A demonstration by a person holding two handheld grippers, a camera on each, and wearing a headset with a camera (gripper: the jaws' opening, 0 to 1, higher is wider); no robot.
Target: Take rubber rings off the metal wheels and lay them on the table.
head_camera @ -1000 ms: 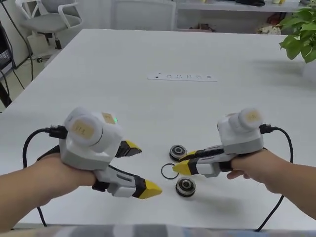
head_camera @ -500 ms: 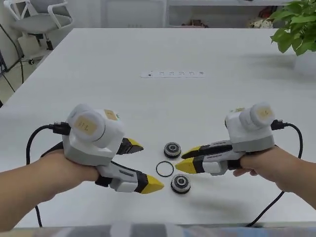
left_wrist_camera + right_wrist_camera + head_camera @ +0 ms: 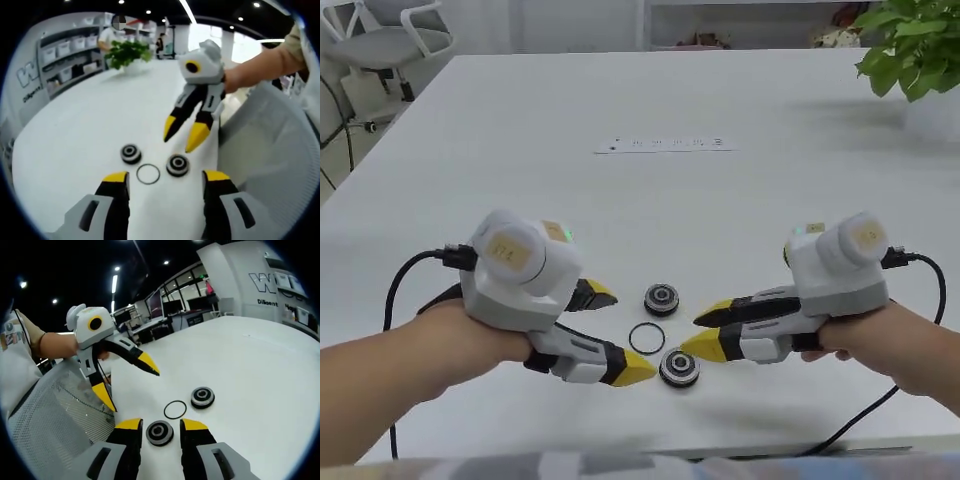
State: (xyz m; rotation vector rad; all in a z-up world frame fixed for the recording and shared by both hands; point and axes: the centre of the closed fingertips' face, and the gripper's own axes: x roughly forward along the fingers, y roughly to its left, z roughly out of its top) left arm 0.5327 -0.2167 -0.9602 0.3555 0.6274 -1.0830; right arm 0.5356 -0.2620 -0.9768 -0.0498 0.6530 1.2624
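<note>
Hovering both tools low over the white table (image 3: 520,130), near its front edge.

- Left gripper (image 3: 612,332): jaws spread wide, nothing held. One yellow tip sits beside the far wheel (image 3: 661,298), the other beside the near wheel (image 3: 679,367).
- Right gripper (image 3: 700,333): jaws moderately apart, nothing gripped. In the right gripper view the near wheel lies between its two tips. I cannot tell whether either tip touches it.
- Loose rubber ring (image 3: 647,338): flat on the table between the two wheels, apart from both.
- Both wheels lie flat and show a dark outer band. I judge their rings are on, though the detail is too small to be sure.

Step in hand, as I read it: pin the near wheel, then peel its ring.

Risks from here:
- The wheel is small and smooth, so a pinch off its centre could squirt it out sideways, possibly toward the table edge.
- All four tips crowd one small patch, so closing in from both sides could clash the jaws.
- A sweeping tip could drag the loose rubber ring away or trap it under a wheel.
- A stretched ring released suddenly could spring off the table.
</note>
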